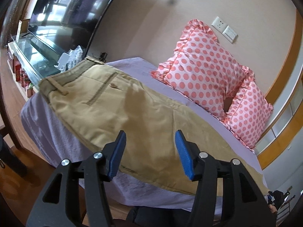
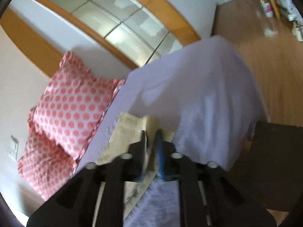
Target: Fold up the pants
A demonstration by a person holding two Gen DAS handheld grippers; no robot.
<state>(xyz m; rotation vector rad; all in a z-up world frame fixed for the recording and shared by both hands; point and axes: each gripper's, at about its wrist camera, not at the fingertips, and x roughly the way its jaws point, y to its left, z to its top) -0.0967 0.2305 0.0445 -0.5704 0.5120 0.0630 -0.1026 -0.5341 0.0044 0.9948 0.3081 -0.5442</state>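
Khaki pants (image 1: 113, 102) lie flat along the near side of a bed with a lilac sheet (image 1: 132, 64), waistband and back pocket at the far left. My left gripper (image 1: 150, 134) hovers open over the pants' thigh part, and nothing sits between its blue pads (image 1: 119, 151). In the blurred right wrist view the leg end of the pants (image 2: 128, 126) lies on the sheet (image 2: 198, 87) near the bed's corner. My right gripper (image 2: 151, 132) has its jaws narrowed onto a raised fold of that tan cloth.
Two pink polka-dot pillows (image 1: 204, 68) lean on the wall behind the pants and also show as pillows (image 2: 72, 102) at left. A large TV (image 1: 72, 9) and a glass stand (image 1: 34, 51) are beyond the waistband. Dark wooden furniture (image 2: 274, 160) stands by the bed corner.
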